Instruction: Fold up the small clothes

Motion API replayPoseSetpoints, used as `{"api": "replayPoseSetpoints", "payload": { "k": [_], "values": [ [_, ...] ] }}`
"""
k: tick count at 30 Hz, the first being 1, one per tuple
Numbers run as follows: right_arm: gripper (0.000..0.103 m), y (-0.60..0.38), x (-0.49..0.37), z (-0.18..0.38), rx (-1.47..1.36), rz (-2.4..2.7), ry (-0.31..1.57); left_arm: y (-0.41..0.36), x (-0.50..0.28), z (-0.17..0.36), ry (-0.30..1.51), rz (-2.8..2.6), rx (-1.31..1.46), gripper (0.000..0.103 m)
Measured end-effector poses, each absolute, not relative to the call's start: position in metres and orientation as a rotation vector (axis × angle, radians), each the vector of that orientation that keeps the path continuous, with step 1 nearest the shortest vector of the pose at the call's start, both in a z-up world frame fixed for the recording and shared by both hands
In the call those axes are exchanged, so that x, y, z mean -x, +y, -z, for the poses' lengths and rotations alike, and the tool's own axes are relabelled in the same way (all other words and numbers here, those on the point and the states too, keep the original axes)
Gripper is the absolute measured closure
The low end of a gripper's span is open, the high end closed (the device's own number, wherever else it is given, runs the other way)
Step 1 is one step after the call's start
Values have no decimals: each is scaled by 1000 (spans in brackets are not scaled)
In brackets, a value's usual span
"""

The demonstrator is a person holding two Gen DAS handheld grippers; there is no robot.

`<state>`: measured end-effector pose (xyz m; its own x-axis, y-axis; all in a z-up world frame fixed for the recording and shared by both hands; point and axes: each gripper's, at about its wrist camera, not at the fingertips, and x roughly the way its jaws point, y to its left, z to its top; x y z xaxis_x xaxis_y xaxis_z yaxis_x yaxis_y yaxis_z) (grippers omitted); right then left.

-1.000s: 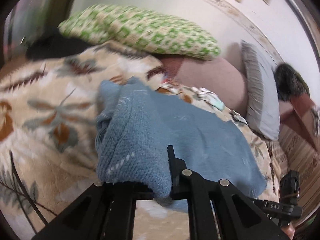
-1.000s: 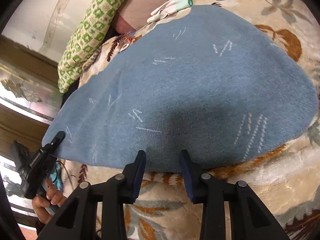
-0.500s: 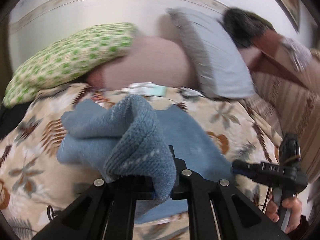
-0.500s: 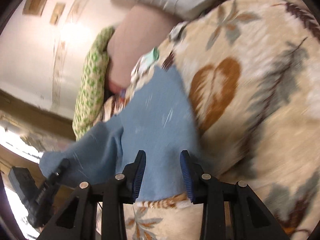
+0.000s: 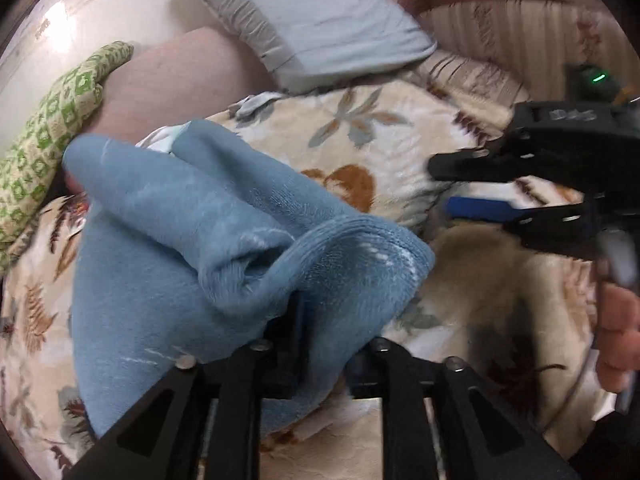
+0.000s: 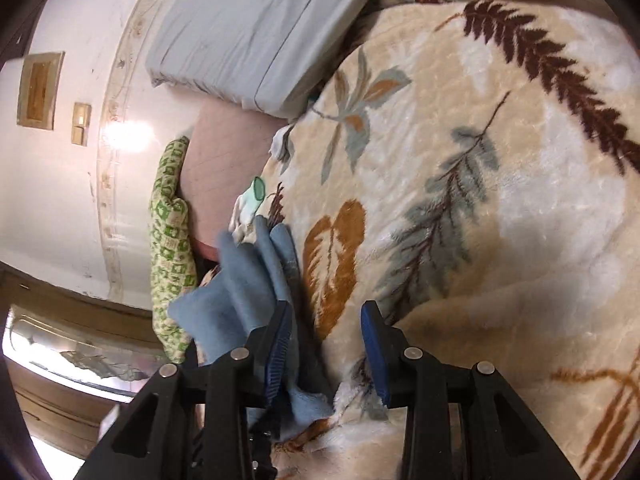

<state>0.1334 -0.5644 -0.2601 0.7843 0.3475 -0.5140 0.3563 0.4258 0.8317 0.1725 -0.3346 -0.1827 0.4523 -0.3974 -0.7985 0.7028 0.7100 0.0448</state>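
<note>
**Blue fleece cloth bunched in the left gripper over the leaf-print blanket**

The blue fleece cloth (image 5: 168, 248) is soft and napped, with short white stitch marks and a thick rolled hem. It is gathered into loose folds, one hemmed corner draped over the left gripper (image 5: 316, 320), whose fingers are clamped on the fabric and mostly hidden by it. From that grip the cloth's long axis runs away toward the green patterned pillow (image 5: 52, 128), its far corner lifted off the blanket. Its lower part lies on the plush cream blanket (image 5: 400, 148), which is printed with rust, grey and brown leaves.

Right of the cloth, the right gripper (image 5: 472, 184) hangs over the blanket with its fingers apart and nothing between them; the blue pads (image 6: 370, 344) show clearly in its own view, where a fold of the cloth (image 6: 244, 288) lies just beside the left-hand finger. A white glove with a green cuff (image 6: 250, 202) lies on the blanket beyond the cloth. A grey pillow (image 5: 320, 16) and a pink cushion (image 5: 180, 76) rest past the cloth, against the wall.
</note>
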Motion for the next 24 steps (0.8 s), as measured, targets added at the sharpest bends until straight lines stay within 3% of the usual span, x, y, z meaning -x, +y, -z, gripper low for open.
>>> {"api": "replayPoseSetpoints", "payload": {
  "k": [2,4,5,10,17,18,24],
  "values": [
    [59,-559,-139,261,-1187,-90,706,-321,-165,165,839,787,-351,74],
    [46,-550,-150,262,-1192,-174,725,-306,-158,149,806,831,-332,66],
    [46,-544,-156,261,-1182,-196,738,-293,-156,136,776,840,-319,58],
    [46,-527,-165,249,-1073,-192,742,-249,-188,91,701,792,-211,44],
    [43,-539,-164,271,-1190,-180,783,-257,-295,111,925,642,-81,43],
    [39,-535,-167,269,-1161,-191,798,-267,-301,119,958,626,-100,43],
    [38,-512,-173,261,-1050,-240,857,-312,-331,166,1043,411,-228,43]
  ]
}}
